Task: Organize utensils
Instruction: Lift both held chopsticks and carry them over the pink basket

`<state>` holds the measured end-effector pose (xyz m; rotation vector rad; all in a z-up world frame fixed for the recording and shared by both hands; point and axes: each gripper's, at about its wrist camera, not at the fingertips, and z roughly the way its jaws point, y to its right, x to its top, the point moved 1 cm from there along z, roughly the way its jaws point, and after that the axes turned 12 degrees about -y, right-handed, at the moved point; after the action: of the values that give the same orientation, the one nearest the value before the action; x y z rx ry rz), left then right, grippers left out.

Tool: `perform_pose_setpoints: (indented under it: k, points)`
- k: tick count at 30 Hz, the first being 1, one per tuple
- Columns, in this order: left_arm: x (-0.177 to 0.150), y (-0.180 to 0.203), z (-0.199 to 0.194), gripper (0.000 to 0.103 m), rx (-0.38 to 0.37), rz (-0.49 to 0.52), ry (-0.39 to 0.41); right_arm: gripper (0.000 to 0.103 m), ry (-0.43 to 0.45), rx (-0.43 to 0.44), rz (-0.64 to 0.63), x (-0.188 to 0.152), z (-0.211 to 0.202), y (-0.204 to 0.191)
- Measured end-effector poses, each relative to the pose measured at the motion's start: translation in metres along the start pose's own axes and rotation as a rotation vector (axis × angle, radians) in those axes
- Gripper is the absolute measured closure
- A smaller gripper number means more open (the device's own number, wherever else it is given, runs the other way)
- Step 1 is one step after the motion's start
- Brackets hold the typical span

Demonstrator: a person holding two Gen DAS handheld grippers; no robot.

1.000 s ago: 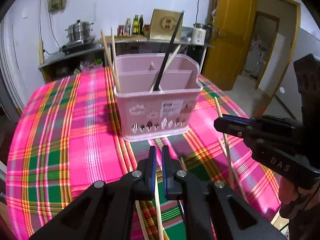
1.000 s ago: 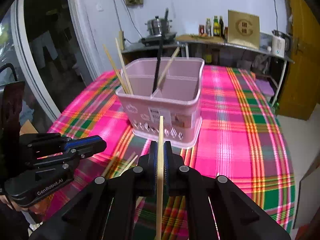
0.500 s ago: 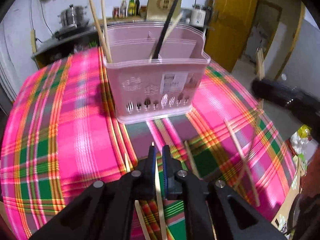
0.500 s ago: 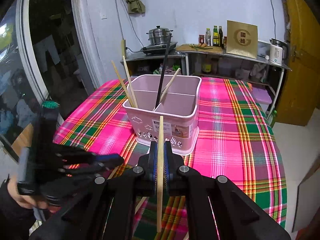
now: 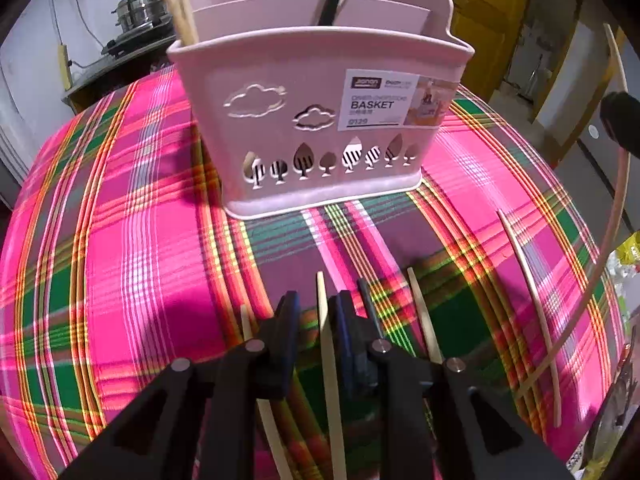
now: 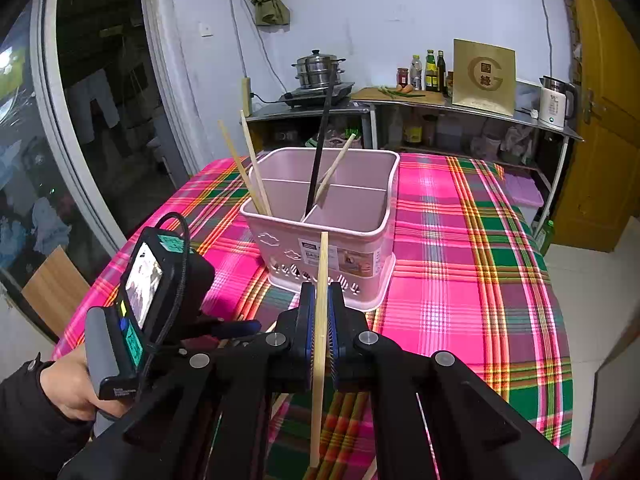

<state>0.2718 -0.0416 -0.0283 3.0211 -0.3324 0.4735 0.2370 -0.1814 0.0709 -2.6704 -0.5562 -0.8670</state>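
Note:
A pink divided basket stands on the plaid tablecloth; it holds two wooden chopsticks in one compartment and a black and a wooden one in another. My left gripper hangs low over the cloth in front of it. Its jaws are opening, with a wooden chopstick lying between them, untouched by the pads. More chopsticks lie on either side. In the right wrist view, my right gripper is shut on a wooden chopstick pointing up toward the basket. The left gripper sits lower left, held by a hand.
One long chopstick lies alone on the cloth to the right. Behind the table a counter carries a steel pot, bottles and a kettle. A yellow door is at the right. The table edge drops off on the right.
My left gripper has sunk toward the cloth and closer to the basket, and its jaws have parted around a lying chopstick. The right gripper still holds its chopstick, hardly moved.

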Motion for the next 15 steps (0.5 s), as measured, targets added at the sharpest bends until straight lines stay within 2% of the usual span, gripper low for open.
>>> perform_pose_setpoints:
  k: [2, 5, 8, 15]
  points:
    - [0.001, 0.004, 0.001, 0.084, 0.019, 0.015, 0.006, 0.097, 0.000, 0.001, 0.001, 0.000, 0.000, 0.001]
    - [0.001, 0.008, -0.001, 0.098, 0.012, 0.018, 0.002, 0.097, -0.001, 0.001, 0.001, 0.001, 0.000, 0.002]
    - [0.001, 0.006, -0.009, 0.098, -0.013, 0.007, 0.023, 0.097, 0.002, 0.002, 0.000, 0.001, -0.001, 0.002]
    - [-0.002, 0.000, -0.066, 0.098, -0.049, -0.002, 0.147, 0.097, 0.017, 0.000, -0.001, 0.001, -0.006, 0.004]
